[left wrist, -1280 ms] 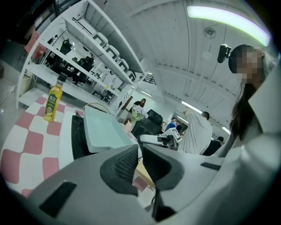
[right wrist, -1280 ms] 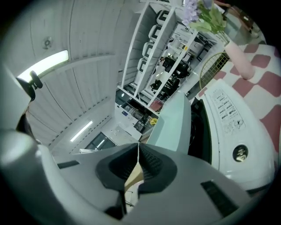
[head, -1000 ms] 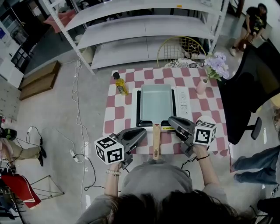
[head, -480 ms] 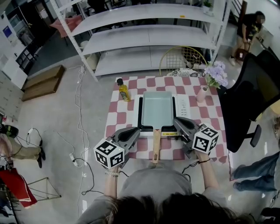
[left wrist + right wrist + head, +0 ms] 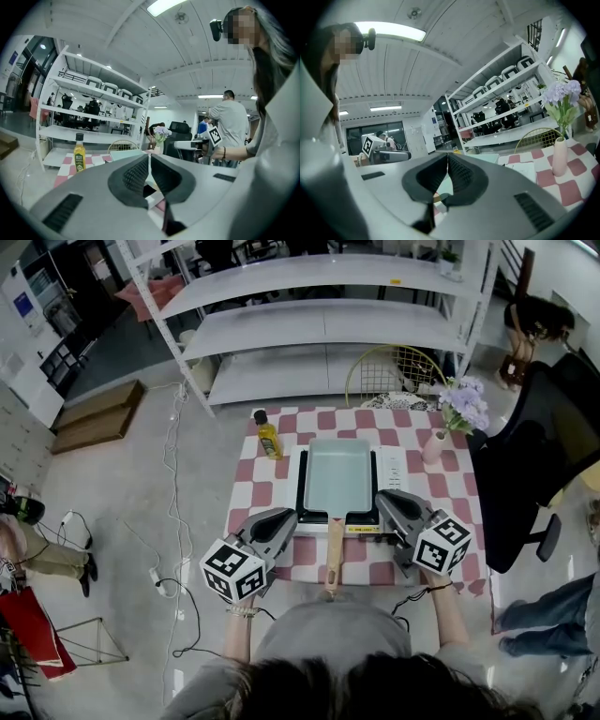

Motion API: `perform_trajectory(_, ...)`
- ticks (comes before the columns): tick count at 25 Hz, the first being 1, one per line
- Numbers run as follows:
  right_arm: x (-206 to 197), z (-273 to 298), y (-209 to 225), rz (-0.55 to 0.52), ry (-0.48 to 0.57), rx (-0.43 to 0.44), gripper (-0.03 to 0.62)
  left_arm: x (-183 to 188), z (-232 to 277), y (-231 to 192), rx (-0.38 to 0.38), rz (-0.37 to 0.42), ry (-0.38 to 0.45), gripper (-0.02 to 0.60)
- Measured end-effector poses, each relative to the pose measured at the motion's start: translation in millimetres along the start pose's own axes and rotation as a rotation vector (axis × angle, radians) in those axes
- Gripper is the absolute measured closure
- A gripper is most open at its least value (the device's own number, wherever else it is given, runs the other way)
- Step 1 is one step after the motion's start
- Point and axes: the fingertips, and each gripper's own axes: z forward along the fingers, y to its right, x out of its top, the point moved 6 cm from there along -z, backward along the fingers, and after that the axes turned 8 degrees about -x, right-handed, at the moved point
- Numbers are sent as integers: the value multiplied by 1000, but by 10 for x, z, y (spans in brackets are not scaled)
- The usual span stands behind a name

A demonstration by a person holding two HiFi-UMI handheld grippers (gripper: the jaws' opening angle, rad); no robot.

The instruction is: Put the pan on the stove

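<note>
A pale teal rectangular pan (image 5: 337, 473) sits on the black stove (image 5: 302, 486) in the middle of the checked table. Its wooden handle (image 5: 334, 554) reaches toward the near edge. My left gripper (image 5: 284, 517) hovers left of the handle, shut, with nothing between its jaws. My right gripper (image 5: 385, 498) hovers right of the handle, also shut and empty. In the left gripper view the closed jaws (image 5: 149, 161) point over the pan's rim (image 5: 125, 154). The right gripper view shows its closed jaws (image 5: 447, 161) with the pan edge (image 5: 487, 158) beyond.
A yellow oil bottle (image 5: 267, 435) stands at the table's far left. A pink vase with lilac flowers (image 5: 437, 441) stands at the far right. A wire basket (image 5: 398, 371) and white shelves (image 5: 319, 329) lie behind. A black chair (image 5: 539, 465) is to the right.
Both grippers stay shut beside the handle and have shifted only slightly. The head view has tilted a little, so the table sits marginally higher in frame.
</note>
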Motion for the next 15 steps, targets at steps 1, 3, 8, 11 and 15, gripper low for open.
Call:
perform_trajectory(1,6,-4,3,-11,7,-2,569,1,-4,-2,6,4,7,545)
perform_trajectory(3,15,-12,10,-26,17,-5,571,-8,-5,-5,16,11,13,545)
perform_trajectory(8,14,-13,28,-37,21,-6,571,-36,-2,3,29,16,8,546)
perform_trajectory(11,2,-11,50,-32,21,-4,571,-44,16,14,25,15,4,545)
perform_trajectory(15,-7,-10,64,-30,18,-3,571,-43,23,21,28,14,-1,545)
